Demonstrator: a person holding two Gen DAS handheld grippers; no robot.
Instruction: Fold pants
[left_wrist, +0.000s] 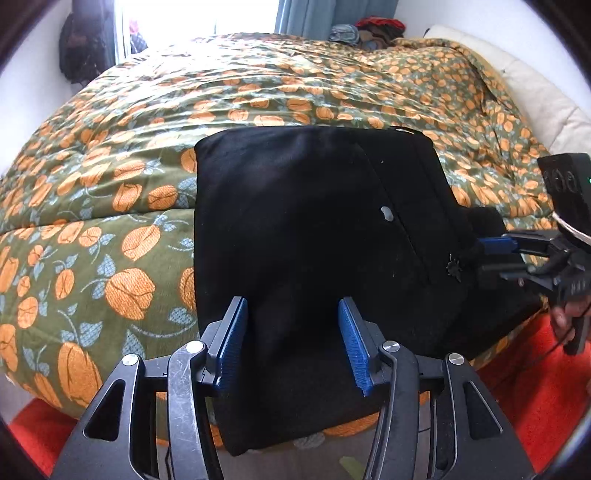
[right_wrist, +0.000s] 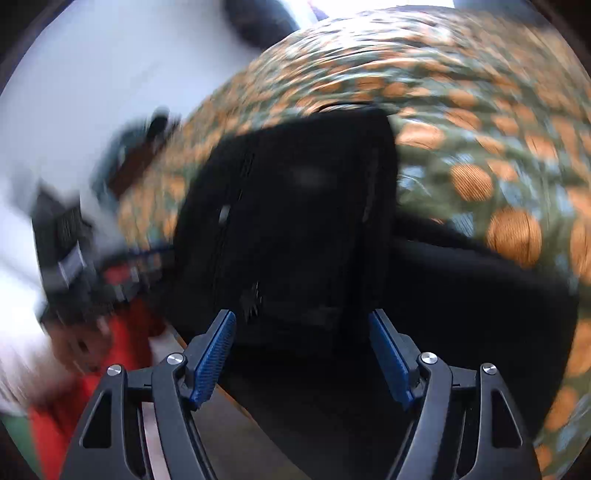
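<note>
Black pants (left_wrist: 314, 229) lie folded into a thick block on the flowered bed cover, with one end hanging over the bed's near edge. My left gripper (left_wrist: 293, 308) is open and empty just above the near part of the pants. My right gripper (left_wrist: 484, 262) shows at the pants' right edge in the left wrist view, jaws apart. In the blurred right wrist view the right gripper (right_wrist: 301, 319) is open over the pants (right_wrist: 303, 206), holding nothing. The left gripper (right_wrist: 144, 266) shows blurred at the left there.
The bed has a green cover with orange flowers (left_wrist: 155, 155). A cream pillow (left_wrist: 535, 96) lies at the far right. A red rug (left_wrist: 546, 384) covers the floor by the bed. Clothes are piled at the bed's far end (left_wrist: 369, 29).
</note>
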